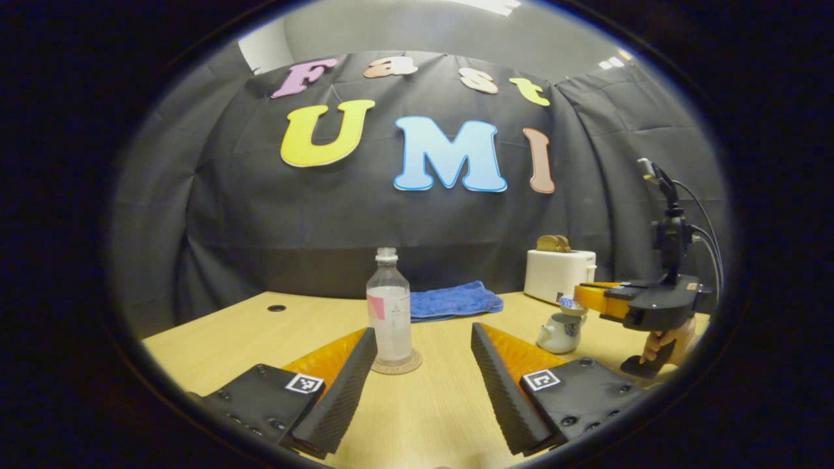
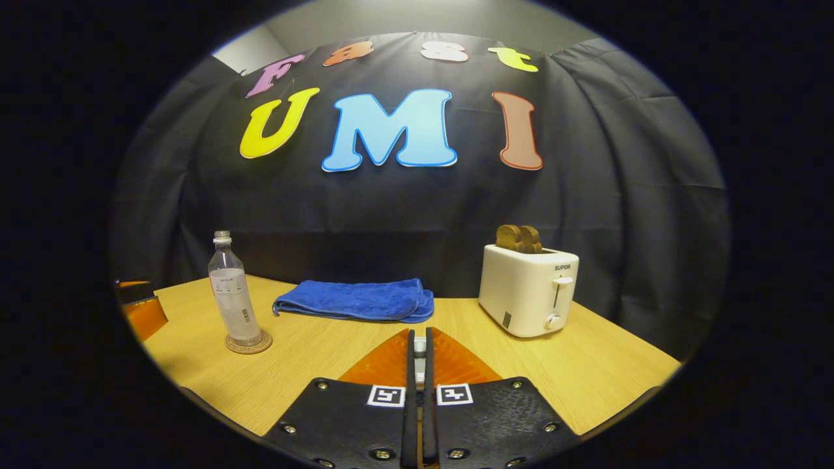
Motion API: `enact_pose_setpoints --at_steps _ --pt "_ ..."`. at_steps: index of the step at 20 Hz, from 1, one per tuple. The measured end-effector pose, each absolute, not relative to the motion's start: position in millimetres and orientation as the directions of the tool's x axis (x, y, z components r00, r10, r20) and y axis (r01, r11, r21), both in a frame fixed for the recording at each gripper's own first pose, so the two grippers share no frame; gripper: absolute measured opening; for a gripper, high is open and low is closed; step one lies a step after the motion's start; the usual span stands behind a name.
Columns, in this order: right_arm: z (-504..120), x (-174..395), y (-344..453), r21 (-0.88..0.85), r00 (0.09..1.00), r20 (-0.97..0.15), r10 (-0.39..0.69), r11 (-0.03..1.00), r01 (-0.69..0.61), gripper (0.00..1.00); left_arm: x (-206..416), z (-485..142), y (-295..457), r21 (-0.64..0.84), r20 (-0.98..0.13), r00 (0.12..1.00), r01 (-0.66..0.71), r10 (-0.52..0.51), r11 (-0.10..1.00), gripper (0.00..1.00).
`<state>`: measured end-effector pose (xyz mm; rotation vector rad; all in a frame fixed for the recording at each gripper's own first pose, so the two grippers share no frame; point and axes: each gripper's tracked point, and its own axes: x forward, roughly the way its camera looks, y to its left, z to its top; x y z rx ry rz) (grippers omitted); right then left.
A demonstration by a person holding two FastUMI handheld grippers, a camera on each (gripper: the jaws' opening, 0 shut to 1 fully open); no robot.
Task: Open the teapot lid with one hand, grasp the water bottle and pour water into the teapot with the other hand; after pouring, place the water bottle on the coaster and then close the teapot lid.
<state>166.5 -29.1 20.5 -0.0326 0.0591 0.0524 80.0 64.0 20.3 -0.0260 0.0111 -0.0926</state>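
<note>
A clear water bottle [image 1: 389, 309] with no cap stands upright on a round coaster [image 1: 397, 365] in the left gripper view, just beyond my open left gripper [image 1: 423, 333], whose fingers touch nothing. To the right, a small white teapot [image 1: 559, 332] sits on the table. My right gripper [image 1: 582, 298], held by a hand [image 1: 664, 342], hovers over it, shut on the teapot lid [image 1: 567, 303]. In the right gripper view, the right gripper [image 2: 420, 339] is closed on a small white piece of lid [image 2: 420, 345]; the bottle [image 2: 231, 299] and coaster [image 2: 249, 343] stand far left.
A folded blue towel [image 1: 453, 301] [image 2: 355, 299] lies at the back of the wooden table [image 1: 430, 410]. A white toaster [image 1: 559, 275] [image 2: 528, 290] holding bread stands back right. A cable hole [image 1: 276, 307] sits at the back left.
</note>
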Motion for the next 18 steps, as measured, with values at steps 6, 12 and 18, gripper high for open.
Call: enact_pose_setpoints --at_steps 6,12,18 --pt "4 176 -35 -0.023 0.994 -0.102 0.033 0.999 -0.036 0.04 84 5 69 -0.073 -0.043 0.995 0.084 -0.087 0.994 1.0" --pt "4 173 -36 -0.06 0.993 -0.117 0.013 0.998 -0.02 0.13 78 7 74 -0.071 -0.039 0.997 0.062 -0.065 0.996 1.0" --pt "48 113 -30 -0.059 1.0 0.006 -0.002 0.998 0.002 0.49 66 13 67 -0.058 -0.036 0.997 0.069 -0.071 0.996 1.0"
